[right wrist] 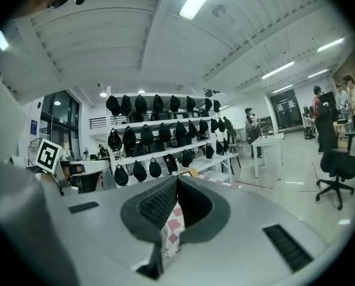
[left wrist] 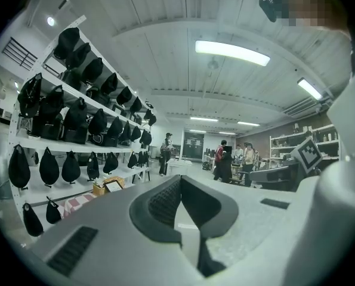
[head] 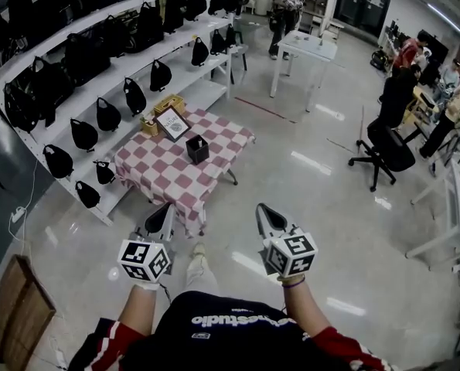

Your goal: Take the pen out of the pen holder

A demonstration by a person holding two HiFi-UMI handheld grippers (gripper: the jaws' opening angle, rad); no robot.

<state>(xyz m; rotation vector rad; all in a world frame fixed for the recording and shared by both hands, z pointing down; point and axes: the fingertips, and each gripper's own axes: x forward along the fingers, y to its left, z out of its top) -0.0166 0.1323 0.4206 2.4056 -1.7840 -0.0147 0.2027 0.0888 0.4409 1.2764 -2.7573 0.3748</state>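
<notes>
Black, boxy pen holder (head: 197,150) stands upright mid-table on the checked table (head: 160,178), just beside a framed sign (head: 172,123), its pen too small to make out.

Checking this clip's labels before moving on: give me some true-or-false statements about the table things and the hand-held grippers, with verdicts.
1. The black pen holder stands on the checkered tablecloth. True.
2. The left hand-held gripper holds a pen. False: its jaws are shut on nothing.
3. A framed picture stands on the same cloth, apart from the pen holder. True.
4. The right hand-held gripper touches the pen holder. False: it is well short of the cloth, jaws shut.
5. Black bags line the shelves beside the cloth. True.
</notes>
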